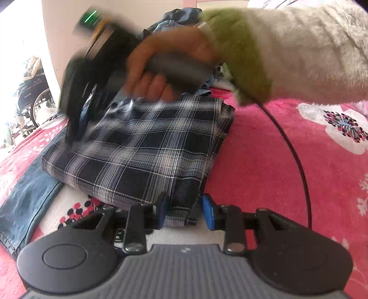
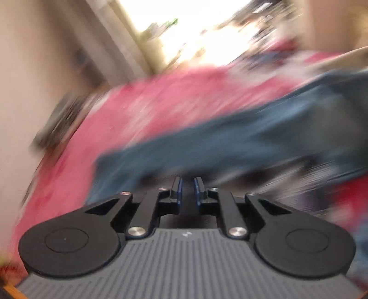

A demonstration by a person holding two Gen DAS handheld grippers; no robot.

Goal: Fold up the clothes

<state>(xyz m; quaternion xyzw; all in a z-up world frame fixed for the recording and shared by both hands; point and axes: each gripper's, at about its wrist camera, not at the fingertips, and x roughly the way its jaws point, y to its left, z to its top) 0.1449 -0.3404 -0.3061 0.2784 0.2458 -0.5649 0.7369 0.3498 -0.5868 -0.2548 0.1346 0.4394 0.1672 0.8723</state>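
A folded navy and white plaid garment lies on the pink flowered bedspread. Its near corner sits between the blue pads of my left gripper, which is shut on it. A person's hand in a fluffy grey and green sleeve holds my right gripper, blurred, over the garment's far left edge. In the right wrist view my right gripper has its jaws a narrow gap apart with nothing seen between them. Blue jeans streak past ahead of it.
The blue jeans lie flat to the left of the plaid garment. A heap of denim clothes sits at the back. A black cable crosses the bedspread on the right. A wheelchair stands beyond the bed's left edge.
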